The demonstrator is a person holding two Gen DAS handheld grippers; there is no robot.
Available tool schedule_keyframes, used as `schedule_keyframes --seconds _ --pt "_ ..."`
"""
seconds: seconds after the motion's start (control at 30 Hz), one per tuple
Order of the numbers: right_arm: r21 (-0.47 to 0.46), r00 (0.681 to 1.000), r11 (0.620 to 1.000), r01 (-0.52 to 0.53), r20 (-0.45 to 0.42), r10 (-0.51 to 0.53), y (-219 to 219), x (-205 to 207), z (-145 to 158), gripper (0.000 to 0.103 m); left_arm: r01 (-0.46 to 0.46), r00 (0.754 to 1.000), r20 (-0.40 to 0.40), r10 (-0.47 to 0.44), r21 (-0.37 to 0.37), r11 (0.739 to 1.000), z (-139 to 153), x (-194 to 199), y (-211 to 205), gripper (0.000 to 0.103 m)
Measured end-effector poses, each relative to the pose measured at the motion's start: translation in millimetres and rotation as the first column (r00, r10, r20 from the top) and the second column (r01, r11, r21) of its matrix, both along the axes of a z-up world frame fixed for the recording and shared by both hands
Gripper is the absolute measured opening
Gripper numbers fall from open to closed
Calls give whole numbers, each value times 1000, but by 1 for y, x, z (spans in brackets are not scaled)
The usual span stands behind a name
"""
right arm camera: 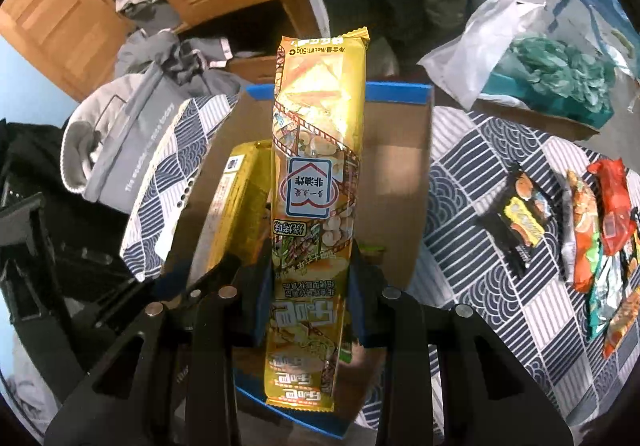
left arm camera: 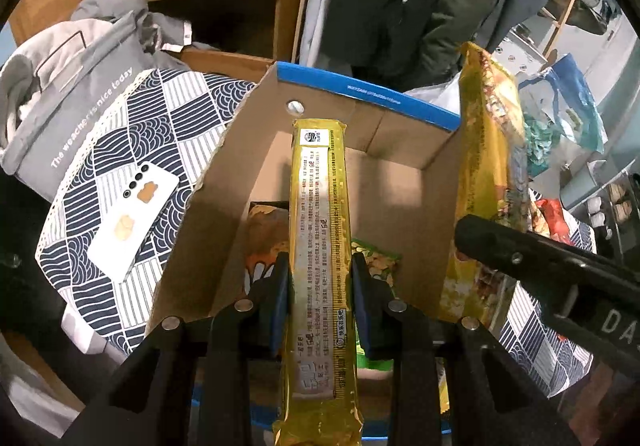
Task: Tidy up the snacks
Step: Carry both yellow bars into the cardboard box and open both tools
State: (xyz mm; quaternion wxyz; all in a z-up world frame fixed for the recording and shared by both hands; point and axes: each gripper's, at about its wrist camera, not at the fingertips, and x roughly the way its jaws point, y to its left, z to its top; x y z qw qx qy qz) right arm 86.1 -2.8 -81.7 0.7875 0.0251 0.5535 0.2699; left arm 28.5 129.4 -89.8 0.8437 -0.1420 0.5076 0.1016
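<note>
Over the cardboard box (left arm camera: 400,142), both tongs (left arm camera: 320,286) (right arm camera: 310,282) each pinching a yellow snack packet (left arm camera: 320,246) (right arm camera: 316,166) lengthwise, pointing forward.

Both views: indoor light, moderate, warm on wood and cardboard, bluish at the far edges. Strong fisheye bending; black vignette fills the corners. Glare streak runs down the yellow snack packet (left arm camera: 320,246) in the left wrist view; print at its near end is soft. Cardboard box (right arm camera: 400,174) interior is split, one wall lit, the other in shadow. Snack pile (right arm camera: 592,238) near the right rim is smeared and stretched.
</note>
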Motion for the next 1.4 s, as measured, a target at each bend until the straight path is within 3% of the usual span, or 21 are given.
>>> schedule_keyframes --seconds 0.13,0.23,0.33,0.5,0.83,1.17,1.4 --pt "-6 1000 1000 -7 -20 7 7 2 -9 31 -20 1000 9 20 6 1000 -1 -2 7 31" --pt "-14 999 1000 -16 -34 15 11 4 -14 31 -16 1000 14 15 7 1000 1 -3 9 47" --pt "-20 999 1000 -23 -41 22 15 4 -17 32 -21 1000 18 21 20 1000 2 -5 10 47" --pt "-8 999 1000 -17 -42 17 14 4 -15 44 -32 999 13 32 2 999 4 -7 12 47" --pt "-36 999 999 10 39 -9 -6 1 2 60 12 999 36 -12 -7 1000 15 -5 -7 49" --pt "-91 992 994 65 110 -55 -54 -6 9 74 104 994 39 -104 4 995 25 3 -46 55" --pt "-91 985 987 130 128 -118 -98 -8 14 74 157 987 31 -157 4 988 23 8 -74 55"
